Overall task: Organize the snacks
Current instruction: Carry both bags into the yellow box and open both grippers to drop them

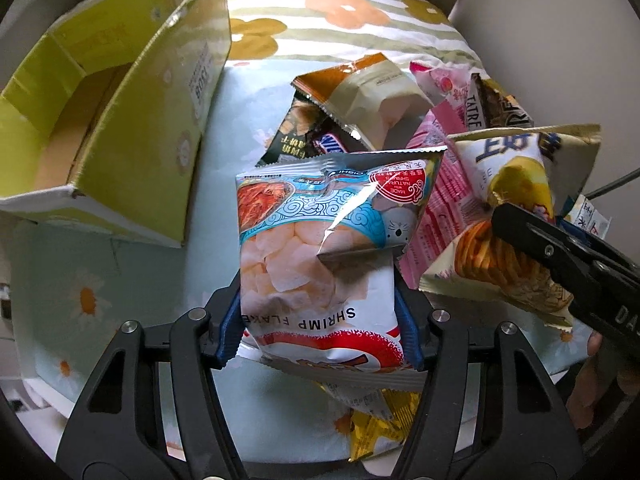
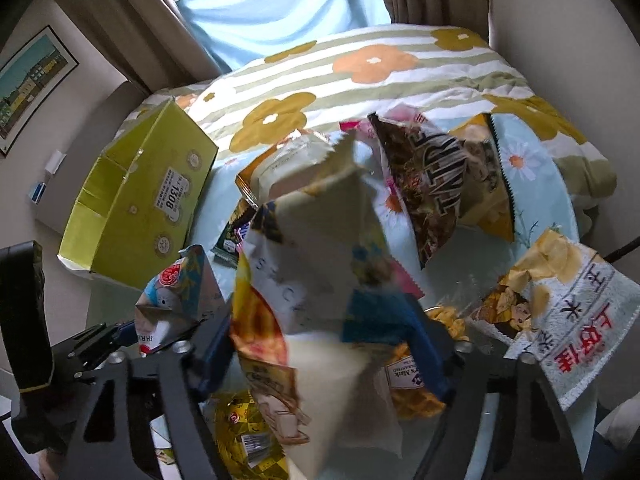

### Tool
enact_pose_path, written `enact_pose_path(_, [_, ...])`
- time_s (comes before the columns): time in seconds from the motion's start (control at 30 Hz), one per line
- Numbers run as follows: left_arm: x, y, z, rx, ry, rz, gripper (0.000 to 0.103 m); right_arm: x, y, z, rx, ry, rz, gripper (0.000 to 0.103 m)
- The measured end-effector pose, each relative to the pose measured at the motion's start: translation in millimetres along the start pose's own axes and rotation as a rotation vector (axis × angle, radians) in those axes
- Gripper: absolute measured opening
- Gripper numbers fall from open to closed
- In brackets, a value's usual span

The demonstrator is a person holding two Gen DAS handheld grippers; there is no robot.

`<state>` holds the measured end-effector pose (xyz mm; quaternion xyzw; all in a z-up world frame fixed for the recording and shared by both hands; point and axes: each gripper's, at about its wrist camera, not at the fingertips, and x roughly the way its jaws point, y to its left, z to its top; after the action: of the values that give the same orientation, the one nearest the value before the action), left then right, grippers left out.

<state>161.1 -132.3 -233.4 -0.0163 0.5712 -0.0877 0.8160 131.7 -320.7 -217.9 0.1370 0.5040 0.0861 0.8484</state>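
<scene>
My left gripper [image 1: 320, 320] is shut on a shrimp flakes bag [image 1: 320, 220], its blue pads pinching the bag's lower sides, and the bag hangs above the daisy-print cloth [image 1: 100, 300]. The right wrist view shows that bag [image 2: 176, 300] at lower left. My right gripper [image 2: 320, 352] is shut on a cream snack bag [image 2: 320, 240] with a waffle picture, which is tilted up and blurred. In the left wrist view this cream bag [image 1: 516, 168] sits at the right under a black finger. An open yellow-green cardboard box [image 1: 160, 120] stands to the left, also seen as the box [image 2: 148, 200].
A pile of snack bags lies beyond the grippers: a brown-and-white bag [image 1: 360, 88], a pink bag [image 1: 436, 200], a dark TATRE bag [image 2: 436, 184] and a white bag with red characters [image 2: 580, 320]. A yellow bag [image 1: 372, 432] lies beneath. A striped floral quilt [image 1: 340, 12] borders the far side.
</scene>
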Motion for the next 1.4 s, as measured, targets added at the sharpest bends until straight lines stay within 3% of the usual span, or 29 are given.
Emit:
enact_pose_path(0.1, [-11.1,-0.7,2.1,0.008,-0.016,-0.008,0.059,-8.4,-1.0,0.8,0.007,-0.009,-0.001,0.058])
enact_pose_path(0.4, [-64.7,3.3,27.6,0.050,-0.126,-0.078,0.059,-48.6,12.0,16.1,0.019,-0.096,-0.042,0.054])
enact_pose_path(0.53, [-95.0,19.9,48.2,0.073,-0.195,-0.110,0.059,-65.6,36.1,32.9,0.019,-0.147,-0.062,0.054])
enact_pose_path(0.73, [-136.1,74.9,92.3,0.090,-0.281,-0.110,0.059,-71.7,97.2,65.0,0.002,-0.215,-0.058,0.054])
enact_pose_path(0.9, [-151.7,143.8,121.3,0.069,-0.323,-0.096,0.059,-56.2,158.9,87.9,-0.043,-0.238,-0.036,0.054])
enact_pose_path(1.17, [-138.4,255.2,139.4,0.027,-0.289,0.001,0.059,5.6,247.1,104.3,-0.088,-0.185,0.015,0.054])
enact_pose_path(1.4, [-96.7,312.3,136.1,0.032,-0.160,0.061,0.059,56.7,291.1,99.4,-0.091,-0.104,0.021,0.054])
